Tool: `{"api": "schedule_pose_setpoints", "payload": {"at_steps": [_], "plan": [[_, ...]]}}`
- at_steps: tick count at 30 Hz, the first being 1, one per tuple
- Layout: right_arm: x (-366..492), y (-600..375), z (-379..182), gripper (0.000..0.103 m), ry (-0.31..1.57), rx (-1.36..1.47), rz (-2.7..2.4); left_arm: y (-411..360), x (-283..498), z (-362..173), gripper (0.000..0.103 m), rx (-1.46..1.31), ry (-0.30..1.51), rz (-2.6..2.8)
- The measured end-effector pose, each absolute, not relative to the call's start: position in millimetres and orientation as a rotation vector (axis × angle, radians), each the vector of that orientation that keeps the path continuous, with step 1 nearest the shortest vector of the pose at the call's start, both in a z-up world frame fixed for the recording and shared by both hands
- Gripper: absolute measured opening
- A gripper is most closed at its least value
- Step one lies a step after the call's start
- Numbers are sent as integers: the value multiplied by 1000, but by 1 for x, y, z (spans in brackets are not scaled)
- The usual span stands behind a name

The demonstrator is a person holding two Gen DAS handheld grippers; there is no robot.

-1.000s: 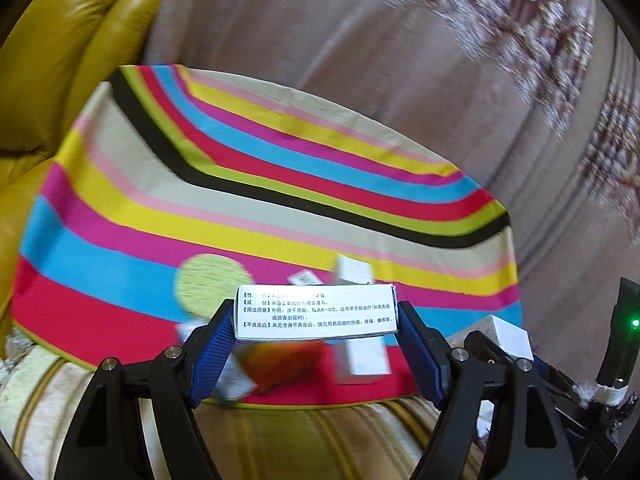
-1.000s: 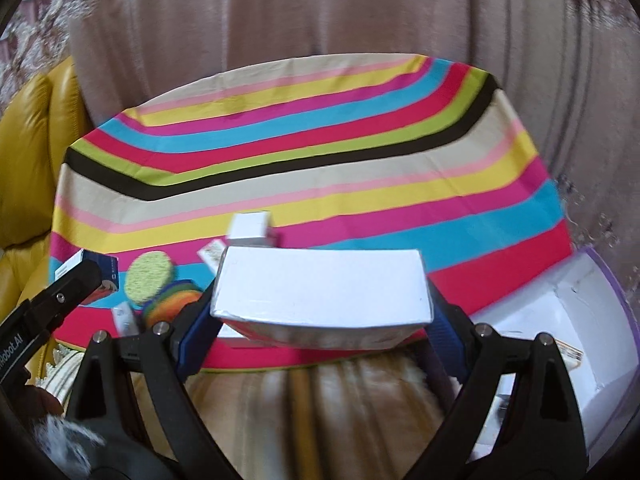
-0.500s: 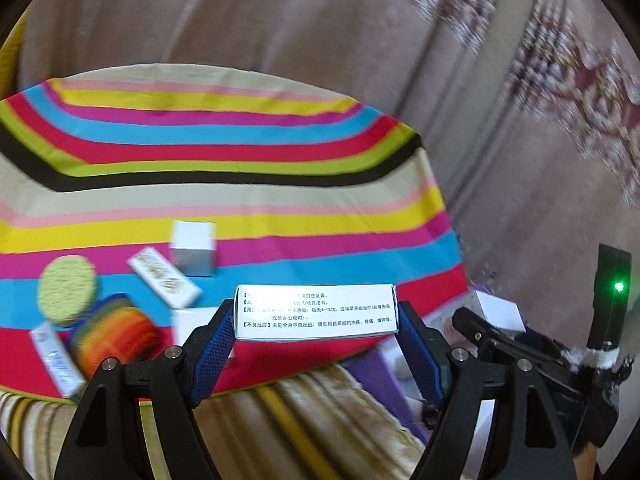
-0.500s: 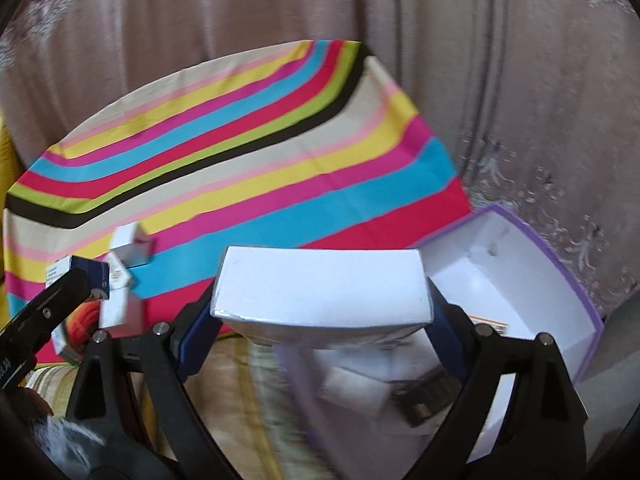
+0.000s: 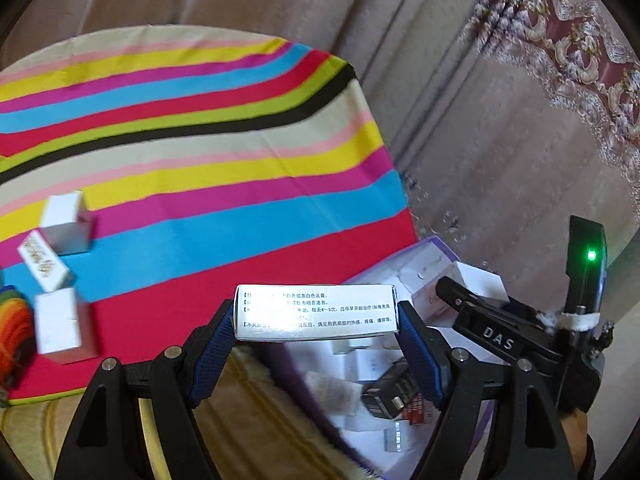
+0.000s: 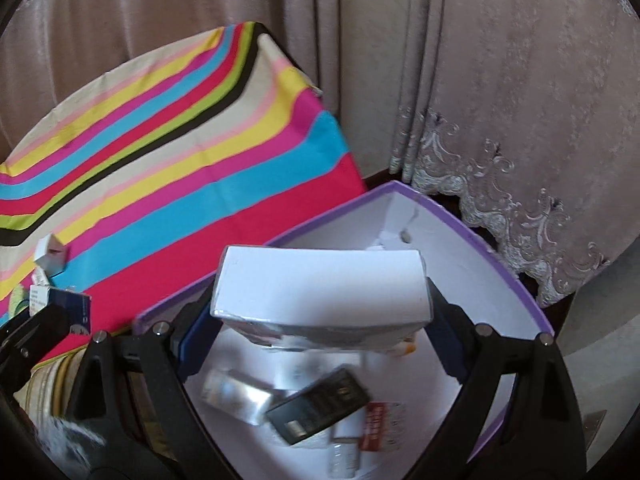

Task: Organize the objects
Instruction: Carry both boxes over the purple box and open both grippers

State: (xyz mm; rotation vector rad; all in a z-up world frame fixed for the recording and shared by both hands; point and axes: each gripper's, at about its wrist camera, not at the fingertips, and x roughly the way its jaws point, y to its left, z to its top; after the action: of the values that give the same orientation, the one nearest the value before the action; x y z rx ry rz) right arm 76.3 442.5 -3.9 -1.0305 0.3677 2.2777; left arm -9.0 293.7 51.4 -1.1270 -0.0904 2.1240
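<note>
My left gripper (image 5: 316, 334) is shut on a white medicine box (image 5: 316, 312) with black Chinese print, held above the near edge of the striped cloth, just left of the purple-rimmed bin (image 5: 400, 256). My right gripper (image 6: 320, 320) is shut on a larger plain white box (image 6: 320, 284), held over the open bin (image 6: 500, 260). The bin holds several small boxes, among them a black one (image 6: 320, 412). The right gripper with its box also shows in the left wrist view (image 5: 480, 280).
Three small white boxes (image 5: 64, 220) and a rainbow-coloured sponge (image 5: 12, 336) lie on the striped cloth (image 5: 200, 160) at the left. A curtain (image 6: 500, 80) hangs behind the table and the bin. A striped fabric edge lies below the cloth.
Both grippers have swung to the right with their boxes. The right gripper has moved from over the cloth to over the bin, and the bin has come into the left wrist view.
</note>
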Motion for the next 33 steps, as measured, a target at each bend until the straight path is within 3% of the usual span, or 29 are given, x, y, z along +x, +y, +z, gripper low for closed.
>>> {"api": "schedule_pose_setpoints", "payload": {"at_steps": [17, 33], "plan": [[68, 482, -21, 95, 382, -1087, 2213, 337, -21, 22, 83, -1278, -107, 2007], [67, 475, -17, 96, 377, -1100, 2227, 300, -32, 32, 83, -1264, -215, 2101]]}}
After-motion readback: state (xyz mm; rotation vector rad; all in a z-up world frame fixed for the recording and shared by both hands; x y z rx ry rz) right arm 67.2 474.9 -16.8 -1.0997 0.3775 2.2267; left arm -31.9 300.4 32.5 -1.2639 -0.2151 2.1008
